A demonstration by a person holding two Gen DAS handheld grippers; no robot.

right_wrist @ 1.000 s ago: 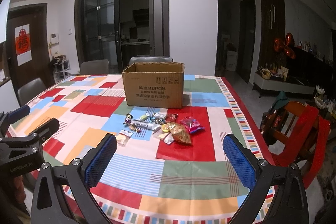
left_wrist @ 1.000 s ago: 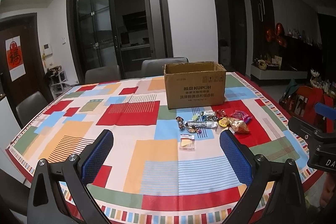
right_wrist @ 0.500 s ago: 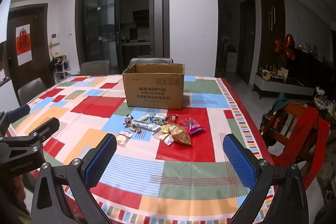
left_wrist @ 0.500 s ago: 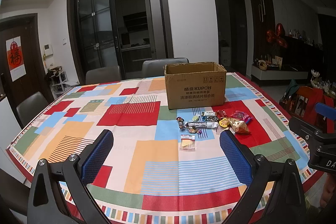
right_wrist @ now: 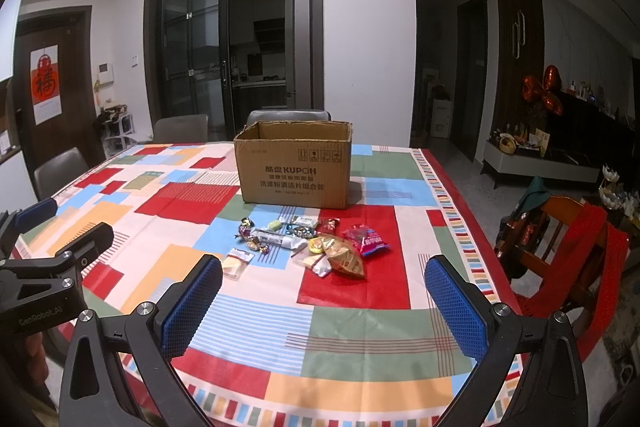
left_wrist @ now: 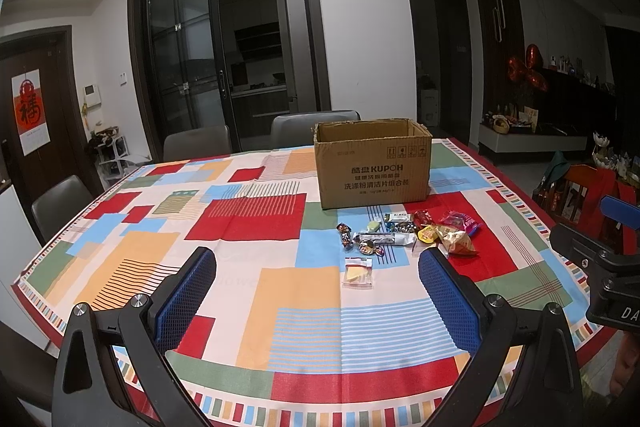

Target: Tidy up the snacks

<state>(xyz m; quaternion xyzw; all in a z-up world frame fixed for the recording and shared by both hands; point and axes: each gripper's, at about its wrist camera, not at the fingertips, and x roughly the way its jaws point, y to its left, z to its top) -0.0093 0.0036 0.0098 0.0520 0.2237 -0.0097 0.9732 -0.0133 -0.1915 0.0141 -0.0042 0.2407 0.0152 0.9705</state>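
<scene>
Left gripper jaws wide apart, empty, hovering above near table edge. Snacks in loose pile on patterned tablecloth, just in front of open cardboard box, none inside that I can see. Right gripper also spread wide, empty.

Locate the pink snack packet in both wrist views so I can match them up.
Left wrist: pink snack packet at the right end of the snack pile, right of centre.
Right wrist: pink snack packet at the pile's right end, near centre.
Shared landmark: the cardboard box behind the pile.
</scene>
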